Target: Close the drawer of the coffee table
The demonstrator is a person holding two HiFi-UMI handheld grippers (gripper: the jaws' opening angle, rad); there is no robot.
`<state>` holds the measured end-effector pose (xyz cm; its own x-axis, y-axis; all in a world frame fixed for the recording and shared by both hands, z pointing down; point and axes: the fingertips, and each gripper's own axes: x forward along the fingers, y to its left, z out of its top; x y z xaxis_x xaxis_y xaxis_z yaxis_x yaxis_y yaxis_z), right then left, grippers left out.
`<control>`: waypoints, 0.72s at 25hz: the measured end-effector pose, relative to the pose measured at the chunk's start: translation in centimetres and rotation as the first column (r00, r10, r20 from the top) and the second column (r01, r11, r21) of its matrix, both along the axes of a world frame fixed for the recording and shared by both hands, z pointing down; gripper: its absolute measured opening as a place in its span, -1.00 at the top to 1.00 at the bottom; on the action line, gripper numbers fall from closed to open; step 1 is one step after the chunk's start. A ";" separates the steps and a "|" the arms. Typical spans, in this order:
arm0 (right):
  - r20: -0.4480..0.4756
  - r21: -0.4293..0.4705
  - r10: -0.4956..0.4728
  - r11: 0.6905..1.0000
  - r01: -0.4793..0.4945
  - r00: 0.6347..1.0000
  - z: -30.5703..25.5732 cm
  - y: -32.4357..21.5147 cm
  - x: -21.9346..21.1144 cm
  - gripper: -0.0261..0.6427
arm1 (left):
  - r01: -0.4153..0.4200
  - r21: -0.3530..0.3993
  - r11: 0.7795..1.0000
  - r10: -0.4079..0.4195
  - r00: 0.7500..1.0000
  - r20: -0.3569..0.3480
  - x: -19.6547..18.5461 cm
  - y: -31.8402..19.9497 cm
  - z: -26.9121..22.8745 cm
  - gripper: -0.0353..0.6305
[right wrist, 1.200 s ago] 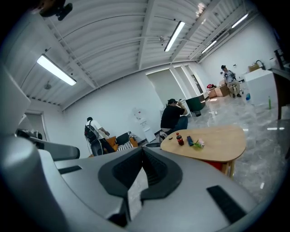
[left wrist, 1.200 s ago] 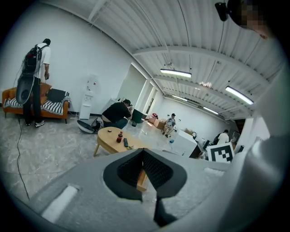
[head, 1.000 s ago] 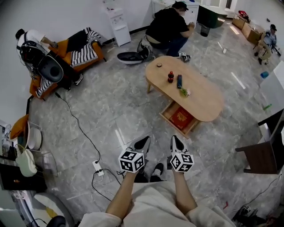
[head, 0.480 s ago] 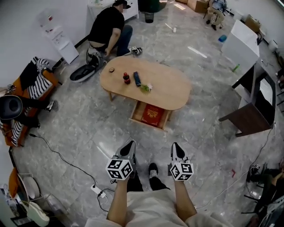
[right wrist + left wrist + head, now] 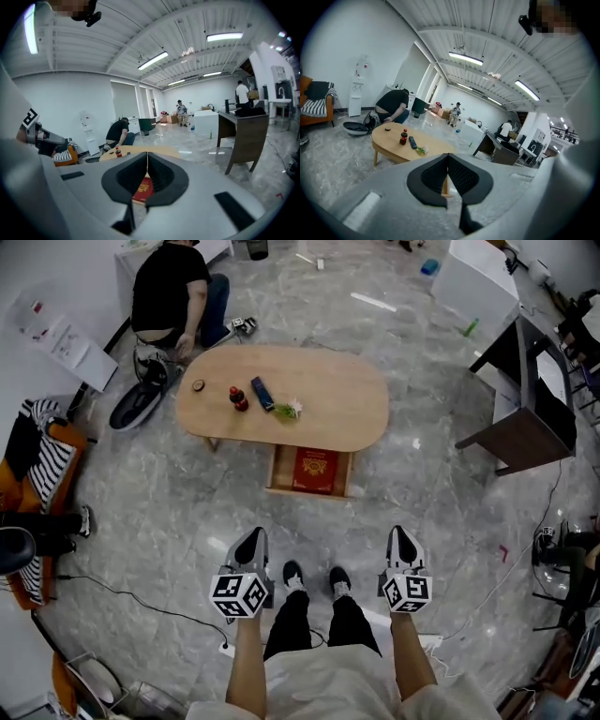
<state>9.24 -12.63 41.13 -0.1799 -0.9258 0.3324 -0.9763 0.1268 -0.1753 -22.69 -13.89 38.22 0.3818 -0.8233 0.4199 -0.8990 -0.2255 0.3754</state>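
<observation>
The oval wooden coffee table [image 5: 323,395] stands straight ahead on the grey marble floor. Its drawer [image 5: 277,472] is pulled out on the near side, and a red book [image 5: 315,468] lies in it. Both grippers hang in the air well short of the table, over the floor by my feet. My left gripper [image 5: 251,540] is shut and empty; in its own view the pads meet [image 5: 448,161] with the table [image 5: 393,143] beyond. My right gripper [image 5: 403,536] is also shut and empty [image 5: 147,161], and the red book [image 5: 143,189] shows just past its jaws.
On the tabletop are a dark bottle [image 5: 236,397], a remote [image 5: 263,393], a flower sprig [image 5: 289,409] and a small round object [image 5: 198,385]. A person [image 5: 173,287] crouches behind the table's far left. A dark desk [image 5: 525,395] stands right. Cables [image 5: 141,601] run on the left floor.
The table has swung from upper right to straight ahead in the head view. The two grippers have spread further apart and sit lower in the picture. Both stay shut.
</observation>
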 end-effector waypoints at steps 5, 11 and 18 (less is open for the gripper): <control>-0.040 -0.012 0.041 0.999 -0.042 0.998 1.8 -0.7 -0.7 0.87 | -0.104 -0.004 0.995 0.104 0.994 0.020 -0.2 -2.0 1.1 0.87; -0.030 -0.067 0.008 0.998 -0.010 1.000 6.3 -2.8 -0.1 0.87 | -0.047 0.013 0.999 0.046 0.998 0.035 -0.7 -4.8 2.4 0.87; -0.085 -0.088 -0.097 0.992 0.089 0.992 13.9 -5.8 2.7 0.87 | -0.002 0.057 0.998 0.000 0.999 0.041 1.6 -7.1 7.8 0.87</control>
